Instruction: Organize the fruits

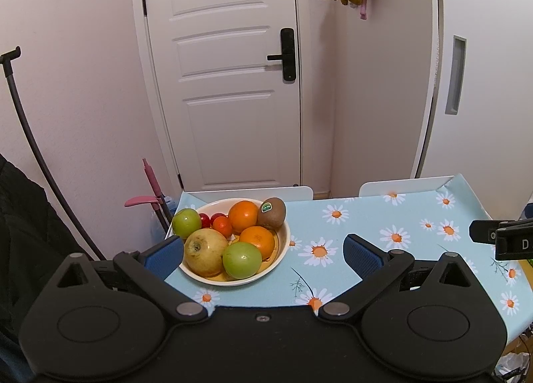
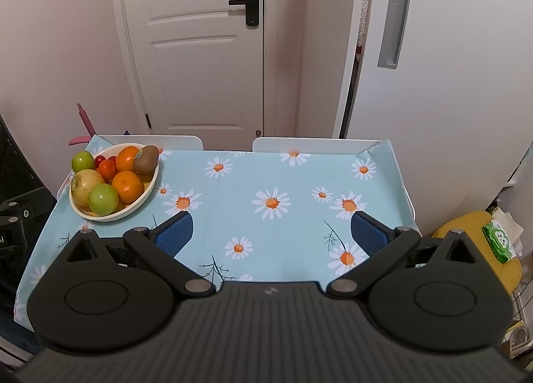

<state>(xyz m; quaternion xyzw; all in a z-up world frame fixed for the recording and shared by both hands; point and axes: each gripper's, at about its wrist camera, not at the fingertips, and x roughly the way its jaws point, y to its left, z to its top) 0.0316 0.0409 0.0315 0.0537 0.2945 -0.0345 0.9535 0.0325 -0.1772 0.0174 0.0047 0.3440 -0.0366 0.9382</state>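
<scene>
A cream bowl (image 1: 283, 246) heaped with apples, oranges, a kiwi (image 1: 271, 213) and small red fruits sits at the far left corner of the daisy-print tabletop (image 2: 299, 176). The left gripper (image 1: 263, 253) hovers just before the bowl, fingers spread wide and empty. The right gripper (image 2: 271, 233), equally wide and empty, hangs over bare cloth, well apart from the fruit.

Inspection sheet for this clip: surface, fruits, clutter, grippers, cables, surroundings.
Surface: daisy-print tablecloth, mostly bare.
Job's things: cream bowl at the far left corner holds two green apples, two oranges, a kiwi, a yellowish pear, small red tomatoes.
Clutter: nothing seen on the table.
Grippers: left gripper open, near the bowl; right gripper open, over bare cloth.
Cables: nothing seen.
Surroundings: white door, yellow stool, tissue pack.
</scene>
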